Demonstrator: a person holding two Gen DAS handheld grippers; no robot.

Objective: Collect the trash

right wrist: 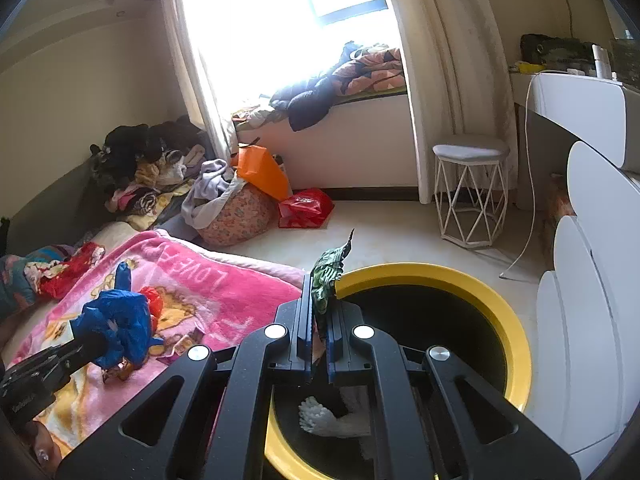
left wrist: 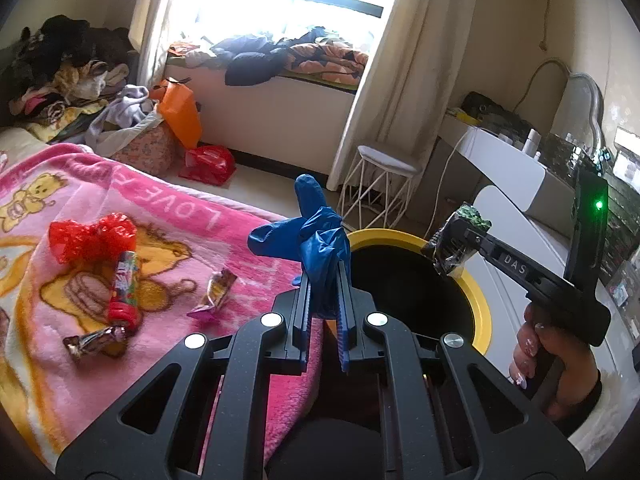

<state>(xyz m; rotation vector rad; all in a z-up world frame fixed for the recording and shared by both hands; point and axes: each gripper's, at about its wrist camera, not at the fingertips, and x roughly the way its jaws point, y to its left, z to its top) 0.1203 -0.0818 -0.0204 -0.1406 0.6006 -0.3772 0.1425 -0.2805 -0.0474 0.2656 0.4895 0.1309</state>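
Grippers both gripping trash: left gripper (left wrist: 325,280) is pinching a blue glove (left wrist: 308,236) betw. its fingers, beside the bin's (left wrist: 482,312) yellow rim. Right gripper (right wrist: 319,320) is clamping a green wrapper (right wrist: 328,276) at the rim, over the opening. Candy wrappers (left wrist: 218,290), candy tube (left wrist: 124,288) & red plastic (left wrist: 90,236) are lying on pink blanket (left wrist: 172,216).

1. left gripper (left wrist: 325,280): matte black speckled body with angular cut-out arms, four round silver screw heads, and blue ribbed pads (left wrist: 343,332) lining its fingers.
2. right gripper (right wrist: 319,312): the same black frame, silver screws and blue pads; in the left wrist view its side bears white letters "das" and a lit green dot.
3. right hand (left wrist: 548,360): bare skin, pale decorated nails, dark cuff.
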